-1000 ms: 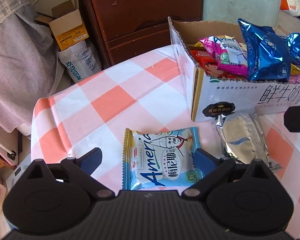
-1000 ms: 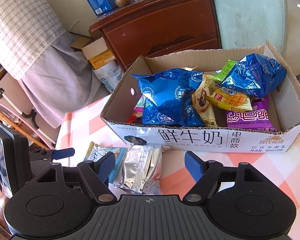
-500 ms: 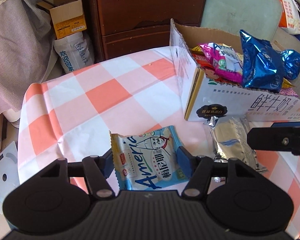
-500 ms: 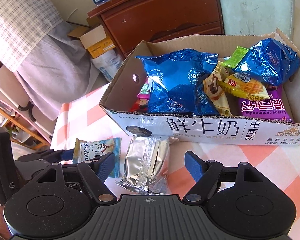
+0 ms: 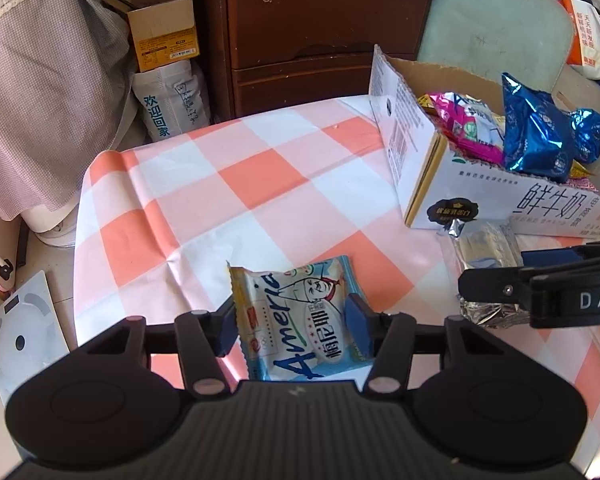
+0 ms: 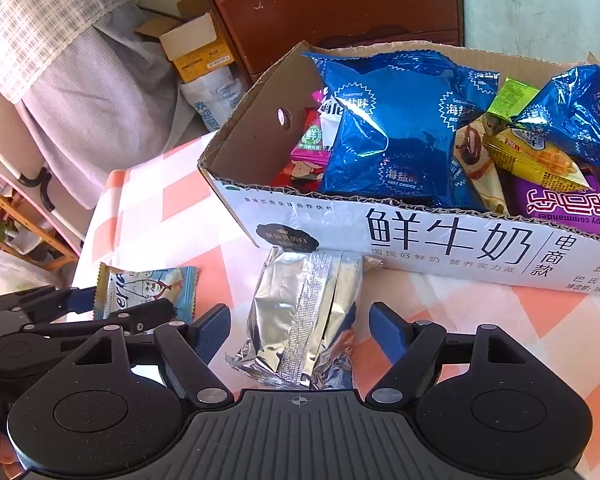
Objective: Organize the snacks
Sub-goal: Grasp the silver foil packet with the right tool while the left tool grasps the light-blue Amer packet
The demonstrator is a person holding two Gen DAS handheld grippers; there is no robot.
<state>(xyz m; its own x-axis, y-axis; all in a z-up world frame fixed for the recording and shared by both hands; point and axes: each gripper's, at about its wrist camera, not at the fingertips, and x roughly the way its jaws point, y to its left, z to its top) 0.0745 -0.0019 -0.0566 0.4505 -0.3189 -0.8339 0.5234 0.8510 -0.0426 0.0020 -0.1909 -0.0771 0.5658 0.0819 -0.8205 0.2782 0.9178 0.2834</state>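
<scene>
Our left tool (image 5: 292, 326) is closing on the light-blue snack packet (image 5: 300, 320); our right tool (image 6: 300, 330) stands open around the silver packet (image 6: 304, 312).

On the white front wall of the cardboard box (image 6: 452, 240), "鲜牛奶" is printed in large black characters, with "电商款" in smaller ones beside it. "Ameria" can be read in blue on the pale blue snack packet (image 5: 300, 320). "BEST CHOICE" and "海盐" are shown on the blue foil bag (image 6: 388, 132), and "Crispy commander", upside down, on the purple packet (image 6: 568, 204). "欢迎回家" is printed on the white sack (image 5: 168, 100) on the floor. "DAS" is seen on the right tongs (image 5: 560, 296).
</scene>
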